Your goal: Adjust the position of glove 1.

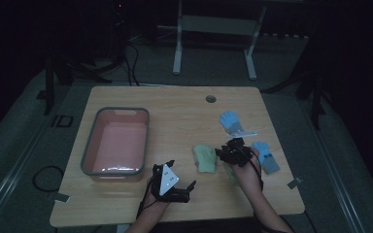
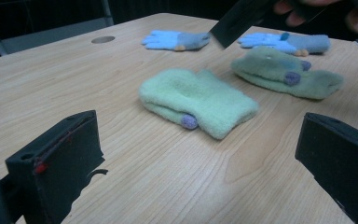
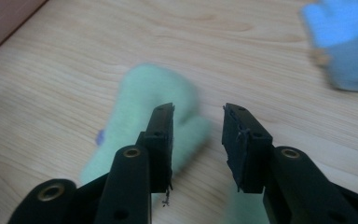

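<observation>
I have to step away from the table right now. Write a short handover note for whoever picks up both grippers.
Left hand-held gripper: open, empty, near the table's front edge, facing the nearer green glove.
Right hand-held gripper: open, empty, hovering over the green gloves.
Second green glove lies just beyond the first; two blue gloves lie farther right.
Pink bin: empty, on the left.
Done: nothing grasped yet.
Left: probably moving all four gloves into the bin.

There are two green gloves [image 2: 198, 100] [image 2: 284, 72], two blue gloves [image 2: 175, 40] [image 2: 284, 42], one pink tub [image 1: 116, 143], one table [image 1: 175, 121] and two grippers [image 1: 182, 177] [image 1: 226, 150].
</observation>
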The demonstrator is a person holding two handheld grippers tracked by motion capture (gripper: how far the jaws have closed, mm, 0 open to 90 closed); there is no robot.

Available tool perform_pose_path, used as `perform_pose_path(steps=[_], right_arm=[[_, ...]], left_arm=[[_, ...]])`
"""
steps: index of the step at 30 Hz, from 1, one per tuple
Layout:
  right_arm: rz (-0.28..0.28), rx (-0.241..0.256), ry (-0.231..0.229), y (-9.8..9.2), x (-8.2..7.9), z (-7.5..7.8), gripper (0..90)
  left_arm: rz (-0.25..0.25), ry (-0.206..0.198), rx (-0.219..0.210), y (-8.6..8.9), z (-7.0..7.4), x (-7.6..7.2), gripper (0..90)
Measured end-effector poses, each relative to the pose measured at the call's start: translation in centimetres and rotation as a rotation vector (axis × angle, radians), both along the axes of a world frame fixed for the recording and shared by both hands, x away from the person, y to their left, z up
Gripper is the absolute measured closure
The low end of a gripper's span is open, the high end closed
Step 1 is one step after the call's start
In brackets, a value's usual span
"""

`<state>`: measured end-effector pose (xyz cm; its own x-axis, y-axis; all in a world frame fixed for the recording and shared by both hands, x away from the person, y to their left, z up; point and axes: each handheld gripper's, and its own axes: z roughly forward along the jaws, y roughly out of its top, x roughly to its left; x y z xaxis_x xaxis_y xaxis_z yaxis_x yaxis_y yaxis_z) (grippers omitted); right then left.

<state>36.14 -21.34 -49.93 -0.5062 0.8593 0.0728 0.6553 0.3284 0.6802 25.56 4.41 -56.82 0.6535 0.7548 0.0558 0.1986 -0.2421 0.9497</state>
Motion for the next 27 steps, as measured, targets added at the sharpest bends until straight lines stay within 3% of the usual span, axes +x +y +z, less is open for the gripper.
perform_pose_path(steps=[7, 11, 16, 20, 27], right_arm=[[-0.048, -0.002, -0.007, -2.9, -1.2, 0.5, 66.6], [-0.066, -0.032, -0.022, -4.2, -2.3, 0.5, 65.8], [-0.089, -0.040, -0.001, -5.2, -3.4, -0.4, 63.8], [-0.106, -0.037, 0.037, -5.7, -4.0, -2.2, 62.7], [-0.130, -0.063, 0.043, -6.0, -4.2, -3.8, 57.9]], left_arm=[[0.006, 0.004, -0.003, 0.0, 0.0, 0.0, 0.5], [0.006, 0.002, -0.002, 0.0, 0.0, 0.0, 0.5], [0.006, 0.003, 0.000, 0.0, 0.0, 0.0, 0.5], [0.007, 0.003, 0.003, 0.0, 0.0, 0.0, 0.5], [0.007, 0.005, 0.000, 0.0, 0.0, 0.0, 0.5]])
